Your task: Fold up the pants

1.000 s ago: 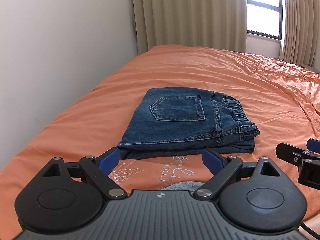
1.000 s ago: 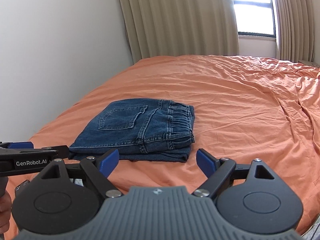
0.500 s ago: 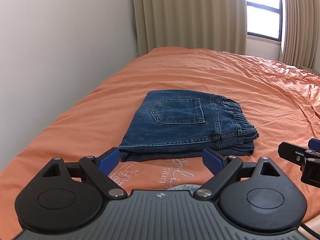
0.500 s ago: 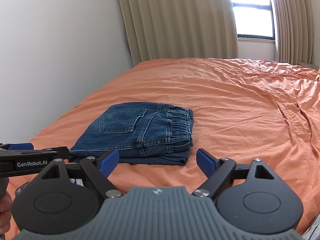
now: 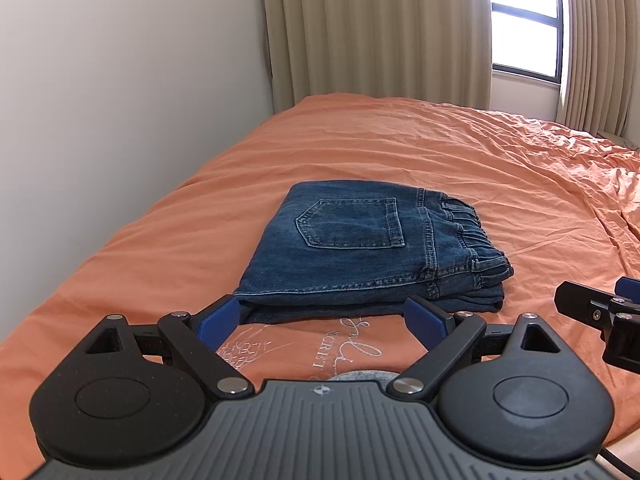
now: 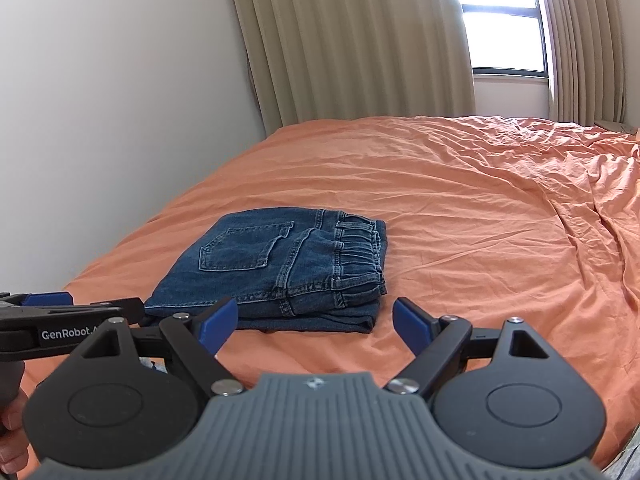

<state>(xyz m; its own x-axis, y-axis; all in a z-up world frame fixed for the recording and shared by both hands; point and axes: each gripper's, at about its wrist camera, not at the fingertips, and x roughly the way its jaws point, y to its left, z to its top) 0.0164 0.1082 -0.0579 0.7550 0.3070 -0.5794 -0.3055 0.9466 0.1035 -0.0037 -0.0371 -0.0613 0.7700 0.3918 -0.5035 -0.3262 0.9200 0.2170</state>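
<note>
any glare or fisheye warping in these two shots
Left wrist view: the window is blown out white and the curtains bow outward; jeans stay sharp. Right wrist view: same overexposed window, dark vignette in the corners, evenly lit bed.

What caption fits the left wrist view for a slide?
Folded jeans lie on the orange bed; left gripper open, holding nothing.

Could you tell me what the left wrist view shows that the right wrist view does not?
Only the left wrist view shows pale lettering printed on orange fabric between the open left gripper fingers. Only the right wrist view shows the GenRobot label on the left gripper's side and part of a hand. Both show the folded jeans on the orange bed, the curtains, the window, and the open right gripper.
</note>
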